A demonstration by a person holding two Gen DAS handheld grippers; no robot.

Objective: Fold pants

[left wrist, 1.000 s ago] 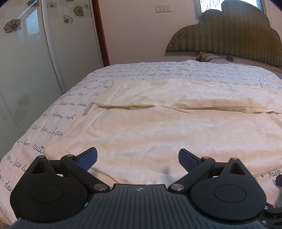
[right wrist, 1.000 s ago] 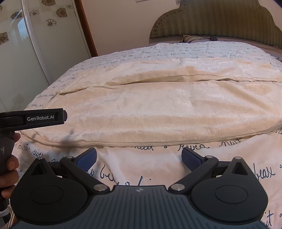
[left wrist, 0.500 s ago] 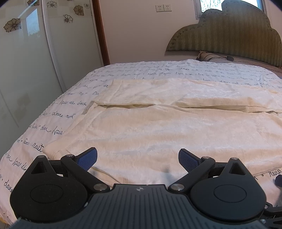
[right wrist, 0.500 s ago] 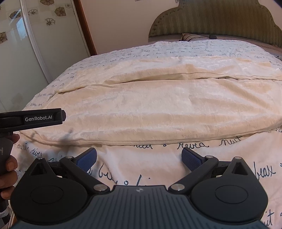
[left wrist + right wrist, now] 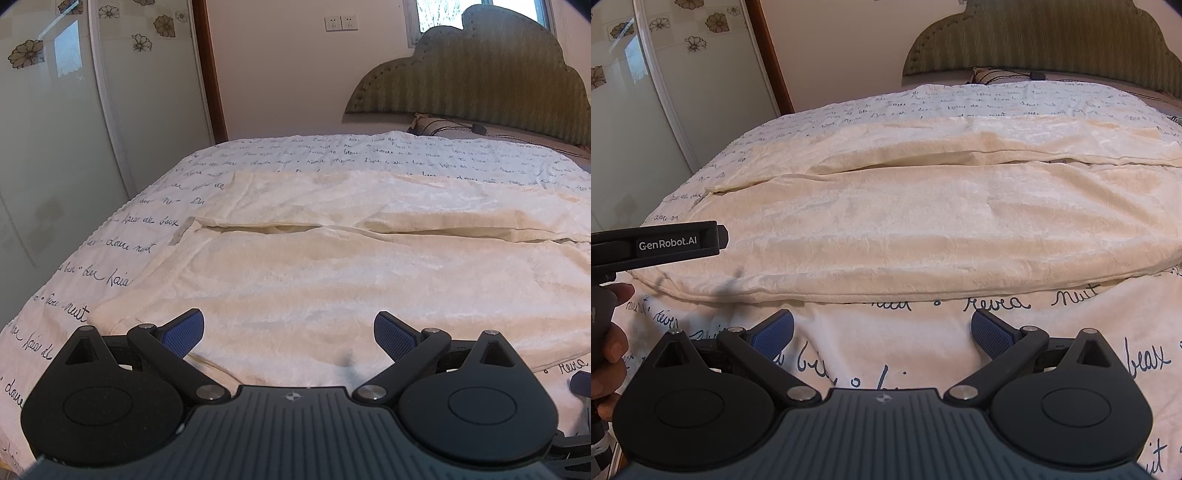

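Cream pants (image 5: 369,280) lie flat across the bed (image 5: 280,155), legs side by side running left to right, one leg near and one far, with a long seam gap between them. The fabric is smooth with light wrinkles. The bedspread (image 5: 997,96) under them is white with dark handwriting print. Left gripper (image 5: 289,334): fingers wide apart, holding nothing, hovering over the near left part of the pants close to the near edge. Right gripper (image 5: 882,332): fingers wide apart, holding nothing, over bare bedspread just near of the pants' near edge. In the right wrist view the left gripper's body, marked GenRobot.AI, shows at far left with a hand (image 5: 609,343) around its handle. A green headboard (image 5: 480,74) stands at the far end; a wardrobe (image 5: 55,129) with flower decals is on the left.
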